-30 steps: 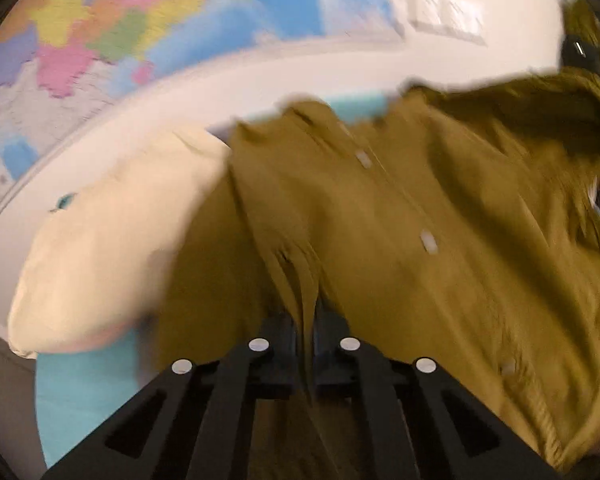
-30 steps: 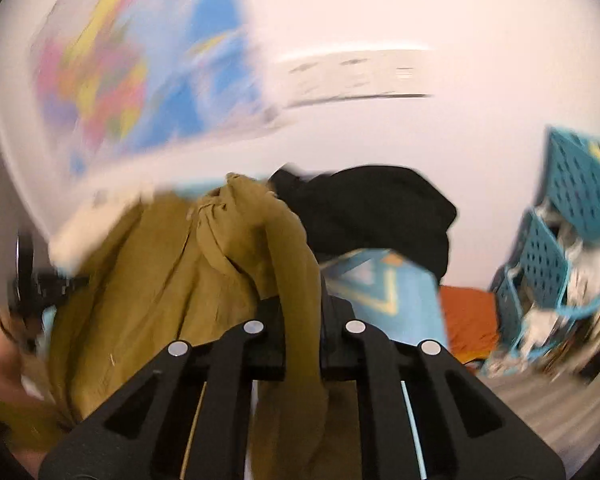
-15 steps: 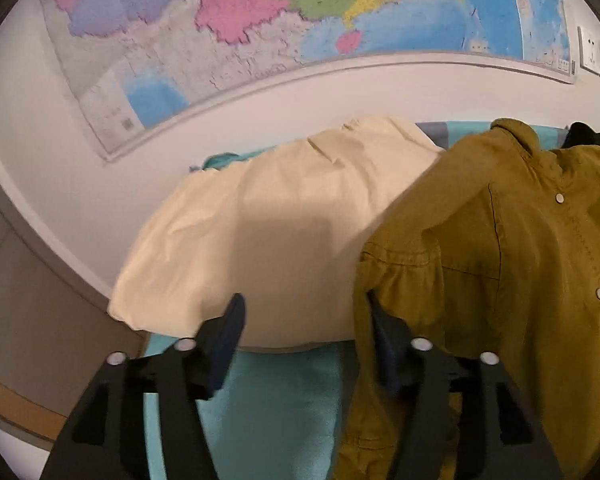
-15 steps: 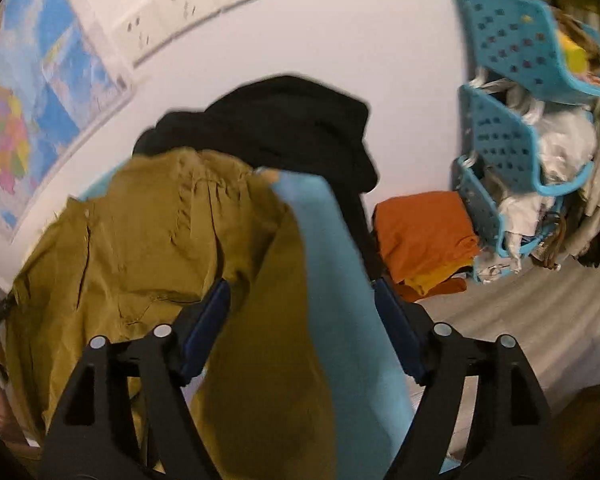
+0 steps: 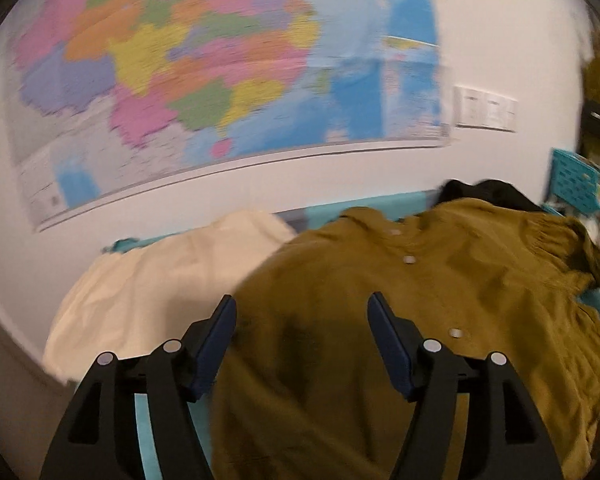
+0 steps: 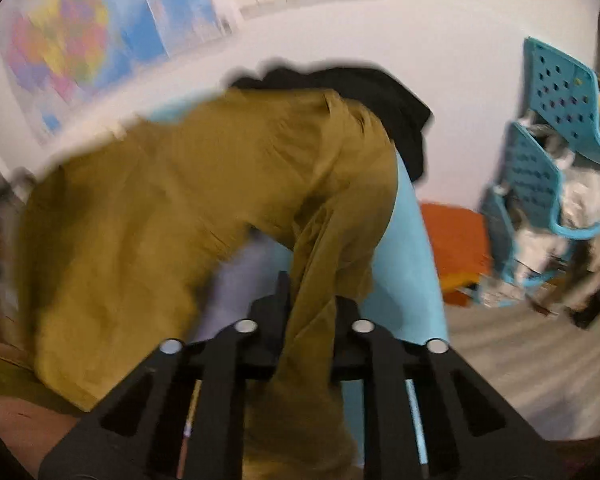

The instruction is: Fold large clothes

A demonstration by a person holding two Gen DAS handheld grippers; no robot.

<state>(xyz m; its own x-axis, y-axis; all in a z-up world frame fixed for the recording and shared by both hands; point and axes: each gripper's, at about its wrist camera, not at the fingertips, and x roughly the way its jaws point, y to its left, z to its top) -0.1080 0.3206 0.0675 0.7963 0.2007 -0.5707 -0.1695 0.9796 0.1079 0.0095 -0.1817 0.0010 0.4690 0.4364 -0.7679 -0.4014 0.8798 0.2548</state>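
An olive-green button shirt (image 5: 400, 292) lies spread on the light-blue table (image 5: 380, 202). My left gripper (image 5: 302, 320) is open and empty, just above the shirt's near part. In the right wrist view the same shirt (image 6: 172, 200) is lifted into a hump, and my right gripper (image 6: 310, 312) is shut on a bunched fold of it, probably a sleeve, near the table's right edge (image 6: 412, 248).
A cream garment (image 5: 160, 280) lies left of the shirt. A black garment (image 6: 360, 96) sits at the back against the wall. Blue baskets (image 6: 556, 152) and orange cloth (image 6: 456, 232) stand on the floor at the right. A wall map (image 5: 220, 80) hangs behind.
My left gripper let go of the shirt and stays open, now over its middle. My right gripper opened half a second ago and has shut again on a fold of the shirt.
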